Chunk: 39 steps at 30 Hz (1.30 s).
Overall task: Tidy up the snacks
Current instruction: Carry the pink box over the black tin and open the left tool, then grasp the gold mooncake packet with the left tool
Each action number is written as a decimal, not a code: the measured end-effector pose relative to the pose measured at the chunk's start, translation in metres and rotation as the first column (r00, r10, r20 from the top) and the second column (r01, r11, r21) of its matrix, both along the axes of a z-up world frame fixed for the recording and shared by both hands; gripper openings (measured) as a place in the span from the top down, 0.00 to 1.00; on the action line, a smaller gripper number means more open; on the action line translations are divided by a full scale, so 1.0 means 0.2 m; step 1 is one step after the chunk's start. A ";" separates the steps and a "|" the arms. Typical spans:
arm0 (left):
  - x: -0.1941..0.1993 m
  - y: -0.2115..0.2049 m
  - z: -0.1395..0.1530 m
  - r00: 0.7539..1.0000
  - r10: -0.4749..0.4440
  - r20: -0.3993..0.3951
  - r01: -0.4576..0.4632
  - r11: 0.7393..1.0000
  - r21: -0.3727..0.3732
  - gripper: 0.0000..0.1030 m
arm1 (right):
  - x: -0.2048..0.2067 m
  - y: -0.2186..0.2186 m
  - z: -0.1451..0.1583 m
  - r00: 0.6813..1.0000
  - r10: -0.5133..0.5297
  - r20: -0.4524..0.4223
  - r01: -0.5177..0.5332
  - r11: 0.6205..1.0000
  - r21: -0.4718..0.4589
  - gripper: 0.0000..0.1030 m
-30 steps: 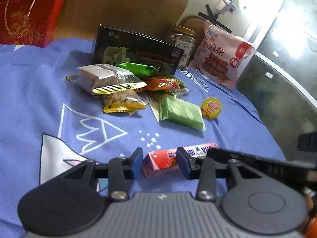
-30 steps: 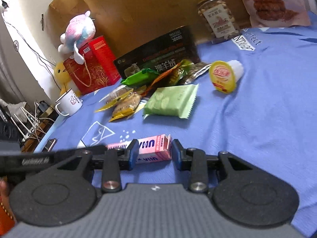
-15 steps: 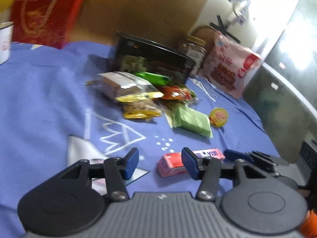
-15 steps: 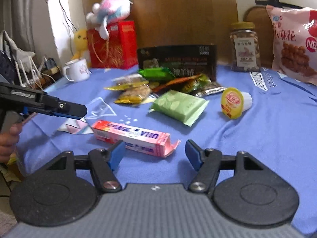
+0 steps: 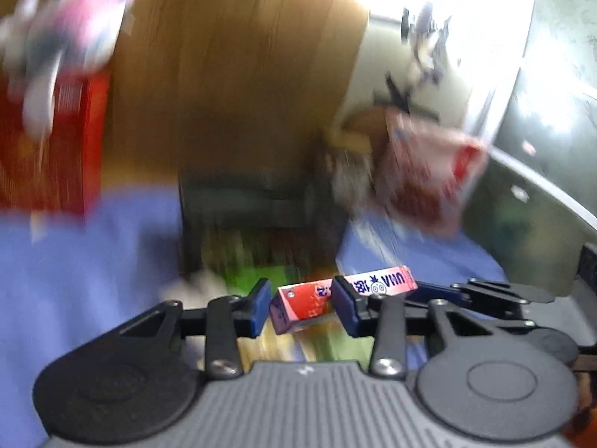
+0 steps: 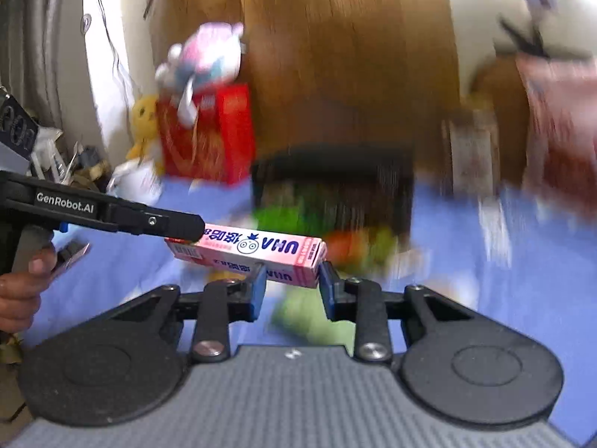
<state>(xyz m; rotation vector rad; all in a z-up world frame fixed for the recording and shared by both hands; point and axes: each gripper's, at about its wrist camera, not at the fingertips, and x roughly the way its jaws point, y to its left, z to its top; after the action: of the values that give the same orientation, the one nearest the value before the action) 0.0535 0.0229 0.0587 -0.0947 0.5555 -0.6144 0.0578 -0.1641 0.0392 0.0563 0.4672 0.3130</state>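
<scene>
Blue cloth (image 6: 522, 261) blurs beneath; both grippers, left gripper (image 5: 301, 308) and right gripper (image 6: 291, 286), have just closed on the lifted pink candy box (image 6: 246, 248), apparently clamped at either end. Next: carry it toward the black box (image 6: 332, 183).

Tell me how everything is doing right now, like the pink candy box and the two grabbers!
Pink candy box: lifted off the cloth, held at both ends.
Left gripper: jaws have just been closing, shut on one end of the box.
Right gripper: jaws have just been closing, shut on the other end.
Black box: standing upright, blurred.
Red bag: upright, with the plush toy on top.
</scene>
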 end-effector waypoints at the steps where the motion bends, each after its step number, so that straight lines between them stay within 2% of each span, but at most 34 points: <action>1: 0.08 -0.02 0.04 1.000 0.016 0.021 -0.016 1.000 0.000 0.64 | 0.10 0.00 0.04 1.000 -0.006 0.028 0.007 1.000 -0.008 0.67; 3: 0.28 -0.06 0.09 0.998 0.050 0.024 -0.050 0.999 0.001 0.64 | 0.31 -0.01 0.08 0.998 -0.022 0.050 0.023 1.000 -0.014 0.67; 6: 0.52 -0.12 0.07 0.995 0.100 -0.003 -0.100 0.995 0.013 0.64 | 0.59 -0.02 0.06 0.999 -0.043 -0.007 0.043 0.999 0.002 0.67; 9: 0.68 -0.18 -0.02 0.992 0.121 -0.043 -0.119 0.992 0.049 0.63 | 0.73 -0.03 0.00 0.995 -0.070 -0.067 0.070 0.998 -0.002 0.61; 11: 0.73 -0.20 -0.08 0.990 0.118 -0.072 -0.112 0.991 0.079 0.62 | 0.73 -0.04 -0.02 0.994 -0.086 -0.072 0.086 0.996 0.003 0.58; 14: 0.66 -0.13 -0.10 0.993 0.099 -0.063 -0.096 0.994 0.053 0.60 | 0.62 -0.07 -0.02 0.994 -0.101 -0.044 0.102 0.994 0.040 0.58; 16: 0.58 -0.03 -0.11 0.995 0.084 -0.054 -0.083 0.996 0.012 0.58 | 0.53 -0.11 -0.03 0.995 -0.091 -0.039 0.095 0.991 0.095 0.58; 19: 0.48 0.13 -0.17 0.991 0.096 -0.093 -0.099 0.995 -0.027 0.55 | 0.42 -0.11 -0.09 0.993 -0.006 -0.117 0.031 0.977 0.212 0.57; 23: 0.46 0.30 -0.28 0.969 0.154 -0.192 -0.167 0.985 -0.052 0.55 | 0.32 -0.03 -0.21 0.961 0.133 -0.242 -0.030 0.922 0.386 0.57; 25: 0.48 0.33 -0.35 0.957 0.162 -0.240 -0.180 0.982 -0.055 0.55 | 0.29 0.04 -0.25 0.958 0.125 -0.259 -0.021 0.929 0.371 0.56; 28: 0.51 0.30 -0.45 0.940 0.094 -0.329 -0.126 0.989 -0.078 0.57 | 0.31 0.13 -0.29 0.952 0.106 -0.288 -0.006 0.945 0.328 0.53; 30: 0.45 0.28 -0.46 0.945 0.106 -0.311 -0.138 0.987 -0.081 0.57 | 0.30 0.16 -0.30 0.941 0.139 -0.309 -0.021 0.934 0.355 0.62; 31: 0.42 0.28 -0.45 0.948 0.106 -0.299 -0.133 0.989 -0.071 0.57 | 0.27 0.16 -0.29 0.945 0.136 -0.296 -0.026 0.937 0.348 0.62; 32: 0.37 0.28 -0.45 0.948 0.097 -0.303 -0.130 0.988 -0.089 0.61 | 0.24 0.17 -0.27 0.950 0.138 -0.279 -0.039 0.942 0.332 0.63; 33: 0.34 0.29 -0.44 0.947 0.084 -0.310 -0.126 0.985 -0.121 0.61 | 0.19 0.16 -0.26 0.954 0.138 -0.267 -0.046 0.945 0.325 0.70; 35: 0.25 0.30 -0.44 0.946 0.071 -0.317 -0.126 0.980 -0.155 0.61 | 0.12 0.12 -0.22 0.956 0.141 -0.257 -0.044 0.936 0.349 0.77; 38: 0.11 0.29 -0.40 0.954 0.016 -0.301 -0.092 0.966 -0.240 0.61 | 0.04 0.06 -0.15 0.962 0.162 -0.221 -0.060 0.911 0.407 0.84; 39: 0.08 0.29 -0.39 0.953 -0.020 -0.302 -0.068 0.958 -0.277 0.65 | 0.02 0.06 -0.12 0.961 0.177 -0.210 -0.071 0.899 0.432 0.93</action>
<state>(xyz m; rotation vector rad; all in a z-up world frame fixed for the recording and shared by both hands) 0.0702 0.0801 -0.0192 -0.4746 0.7583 -0.6577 0.0618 -0.1530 0.0153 0.4946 0.6442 0.5354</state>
